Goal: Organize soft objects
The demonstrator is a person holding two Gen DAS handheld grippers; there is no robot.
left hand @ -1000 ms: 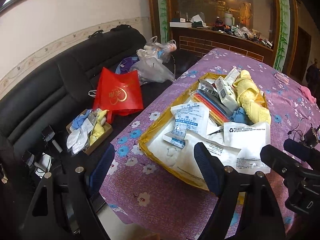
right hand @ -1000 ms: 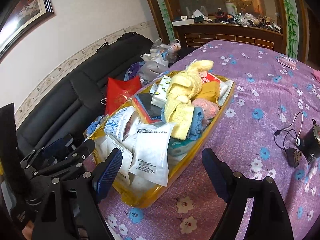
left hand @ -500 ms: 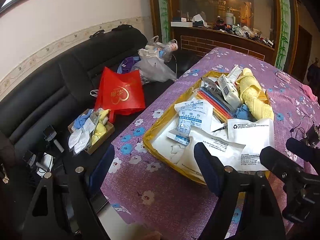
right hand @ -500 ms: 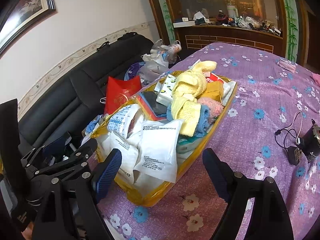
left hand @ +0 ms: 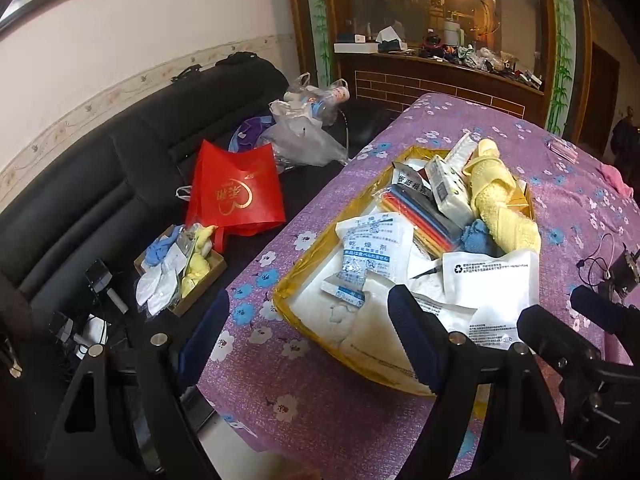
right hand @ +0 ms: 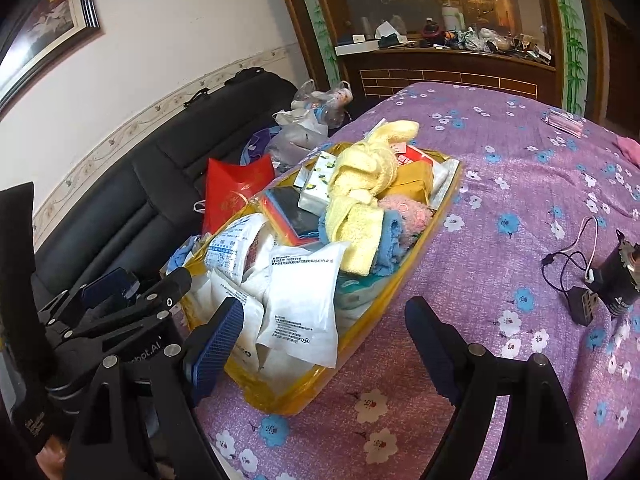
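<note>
Nearest, the left gripper (left hand: 308, 340) and the right gripper (right hand: 324, 340) hover with jaws spread wide and nothing between them, each over the near edge of a table (right hand: 500, 208) draped in purple cloth with blue and white flowers. Just beyond the fingertips, a yellow tray (right hand: 412, 256) rests on the cloth, heaped with soft goods: at least three white printed pouches (right hand: 300, 300) at the near end, then one stack of coloured sheets (left hand: 416, 216), one tissue pack (left hand: 448, 192), one blue cloth (left hand: 480, 240), one pink cloth (right hand: 408, 216) and two yellow towels (right hand: 364, 184) towards the far end. Right of the tray lies one black device with a cable (right hand: 616, 276). Left of the table, a black sofa (left hand: 100, 184) carries one cardboard box of cloths (left hand: 180, 272), one red bag (left hand: 236, 192) and clear plastic bags (left hand: 304, 136). Farthest, a wooden counter (left hand: 440, 76) holds clutter.
</note>
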